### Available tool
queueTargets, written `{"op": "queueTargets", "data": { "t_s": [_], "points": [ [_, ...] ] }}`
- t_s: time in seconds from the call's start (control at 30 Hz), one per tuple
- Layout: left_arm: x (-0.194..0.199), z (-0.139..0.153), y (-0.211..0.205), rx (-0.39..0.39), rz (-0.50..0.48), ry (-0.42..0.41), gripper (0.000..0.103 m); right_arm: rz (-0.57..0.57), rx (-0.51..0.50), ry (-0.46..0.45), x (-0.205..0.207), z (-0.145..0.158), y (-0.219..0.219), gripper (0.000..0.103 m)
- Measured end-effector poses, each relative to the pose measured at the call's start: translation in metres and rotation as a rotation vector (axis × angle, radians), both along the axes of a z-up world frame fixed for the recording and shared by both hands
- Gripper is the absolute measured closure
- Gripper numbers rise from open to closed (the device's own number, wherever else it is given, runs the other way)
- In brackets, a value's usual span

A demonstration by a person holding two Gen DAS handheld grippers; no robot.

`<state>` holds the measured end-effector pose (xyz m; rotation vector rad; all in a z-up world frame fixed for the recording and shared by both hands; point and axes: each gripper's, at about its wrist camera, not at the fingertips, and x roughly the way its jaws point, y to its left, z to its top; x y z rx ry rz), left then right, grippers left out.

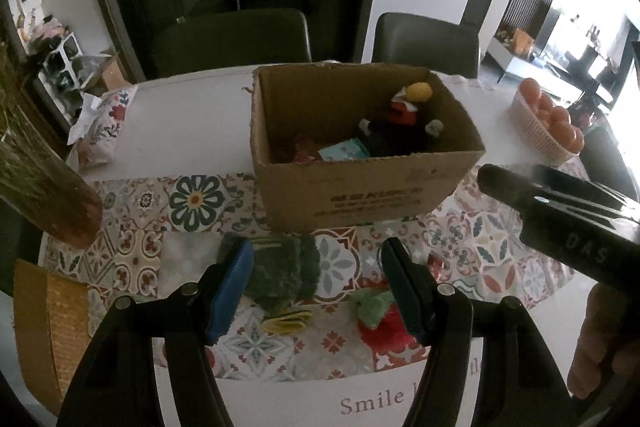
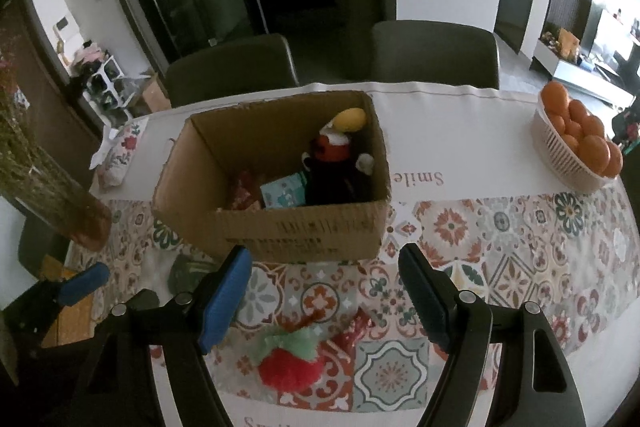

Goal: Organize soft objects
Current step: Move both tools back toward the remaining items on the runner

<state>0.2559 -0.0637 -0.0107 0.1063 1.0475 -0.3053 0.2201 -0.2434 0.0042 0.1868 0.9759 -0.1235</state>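
Both grippers (image 1: pixel 316 291) (image 2: pixel 324 301) open, empty, above strawberry plush (image 2: pixel 290 363).

A red strawberry plush (image 2: pixel 291 367) and a dark green plush (image 1: pixel 282 273) lie before the open cardboard box (image 2: pixel 320 231) holding toys.

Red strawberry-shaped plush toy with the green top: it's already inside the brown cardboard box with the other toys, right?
No. The red strawberry-shaped plush toy lies on the patterned tablecloth in front of the brown cardboard box, not inside it, as the right wrist view shows.
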Motion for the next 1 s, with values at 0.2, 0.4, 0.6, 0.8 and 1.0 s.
{"op": "queueTargets", "data": {
  "t_s": [0.2, 0.4, 0.6, 0.8, 1.0],
  "points": [
    [-0.022, -0.007, -0.005, -0.015, -0.027, -0.046, 0.037, -0.014, 0.005, -0.025, -0.02, -0.009, -0.005, 0.027],
    [-0.04, -0.018, -0.013, -0.021, -0.062, -0.065, 0.037, -0.025, 0.022, -0.045, -0.035, -0.021, -0.01, 0.027],
    [-0.053, -0.036, -0.02, -0.036, -0.089, -0.05, 0.037, -0.032, 0.035, -0.025, -0.042, -0.039, -0.015, 0.029],
    [-0.067, -0.054, -0.03, -0.045, -0.122, -0.028, 0.037, -0.037, 0.045, 0.011, -0.046, -0.06, -0.02, 0.033],
    [-0.072, -0.072, -0.04, -0.058, -0.153, 0.02, 0.035, -0.047, 0.056, 0.056, -0.046, -0.08, -0.026, 0.038]
  ]
}}
